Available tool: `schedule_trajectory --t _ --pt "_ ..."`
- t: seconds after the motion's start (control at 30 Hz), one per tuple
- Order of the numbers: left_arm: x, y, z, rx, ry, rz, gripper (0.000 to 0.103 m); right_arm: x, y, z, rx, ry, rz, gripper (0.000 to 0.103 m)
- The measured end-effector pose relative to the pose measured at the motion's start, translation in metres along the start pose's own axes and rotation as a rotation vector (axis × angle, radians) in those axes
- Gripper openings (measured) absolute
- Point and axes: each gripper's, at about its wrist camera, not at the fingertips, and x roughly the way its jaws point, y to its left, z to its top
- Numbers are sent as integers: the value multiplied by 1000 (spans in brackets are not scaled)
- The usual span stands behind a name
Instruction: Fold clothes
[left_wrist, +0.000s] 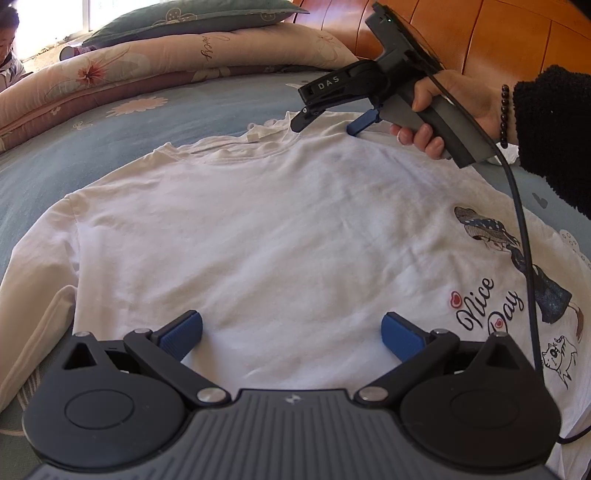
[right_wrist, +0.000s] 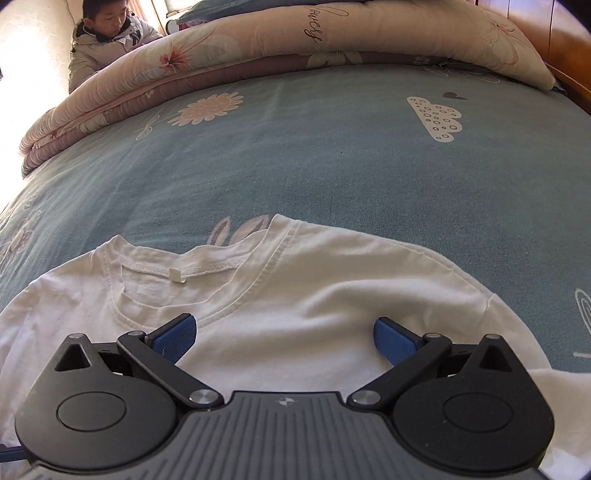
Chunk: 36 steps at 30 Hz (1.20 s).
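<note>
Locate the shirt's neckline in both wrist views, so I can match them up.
Left wrist: the neckline sits upper centre, far end of the white shirt, just left of the right gripper.
Right wrist: the neckline is lower left, just beyond the open fingers.
Shared landmark: the folded floral quilt.

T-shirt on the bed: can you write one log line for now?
white T-shirt spread flat on bed | left gripper open | right gripper open near collar | unfolded

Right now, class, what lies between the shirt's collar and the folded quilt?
Only bare blue bedsheet, printed with flowers and a cloud, lies between the collar and the quilt; the right wrist view shows it.
</note>
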Motion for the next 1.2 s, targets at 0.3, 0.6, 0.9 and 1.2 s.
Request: schedule_trajectory --t 0.3,0.6,0.9,1.2 --pt "1 1 -2 7 -10 -4 102 13 -4 31 29 -36 -39 103" --pt "0 1 -2 8 -15 -2 102 27 28 25 2 5 62 103" --pt "-1 2 -4 16 -20 -4 102 20 27 38 -9 -53 41 103" --pt "0 0 -3 17 -20 2 103 -16 -31 -9 71 7 -27 103"
